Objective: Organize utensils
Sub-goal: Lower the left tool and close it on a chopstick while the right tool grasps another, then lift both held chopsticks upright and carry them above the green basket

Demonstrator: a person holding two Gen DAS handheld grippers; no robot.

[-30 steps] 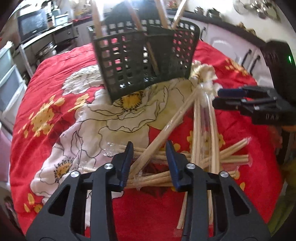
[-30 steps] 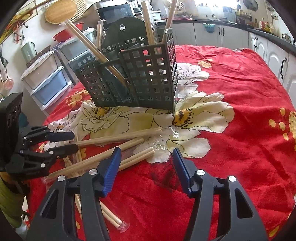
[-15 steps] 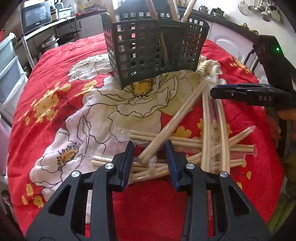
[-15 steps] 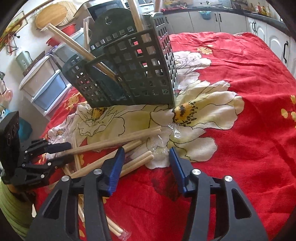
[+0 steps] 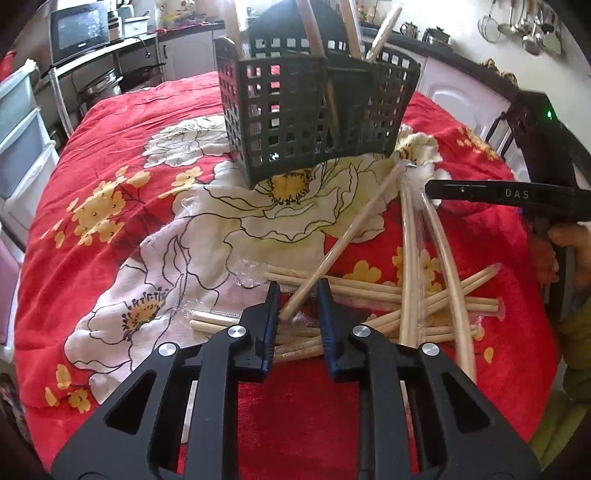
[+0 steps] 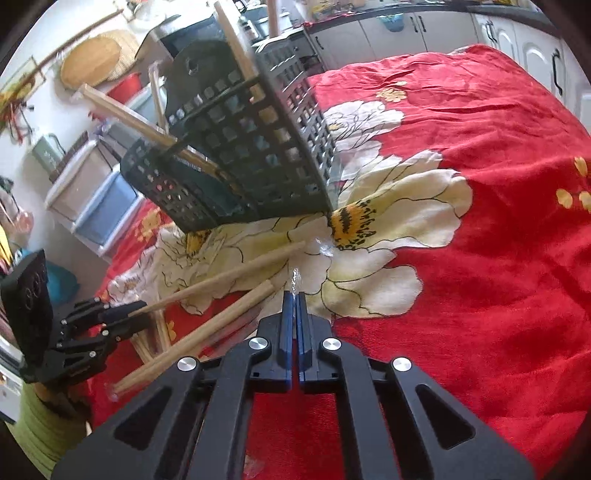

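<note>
Wrapped chopsticks (image 5: 373, 295), loose pile, lower centre, awaiting the slotted utensil caddy (image 5: 314, 110).
Pick-up step: right gripper (image 6: 295, 295) pinched shut on clear wrapper; left gripper (image 5: 295, 291) narrowly parted around one stick end. Next, presumably: lift, carry to caddy upper centre.

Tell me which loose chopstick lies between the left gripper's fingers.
The single chopstick slanting up toward the basket; its near end sits between the left gripper fingers. The others lie crosswise underneath.

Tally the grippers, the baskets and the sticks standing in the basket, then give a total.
Grippers: 2, left gripper and right gripper
Basket: 1
Sticks standing in it: 4
Total: 7
</note>
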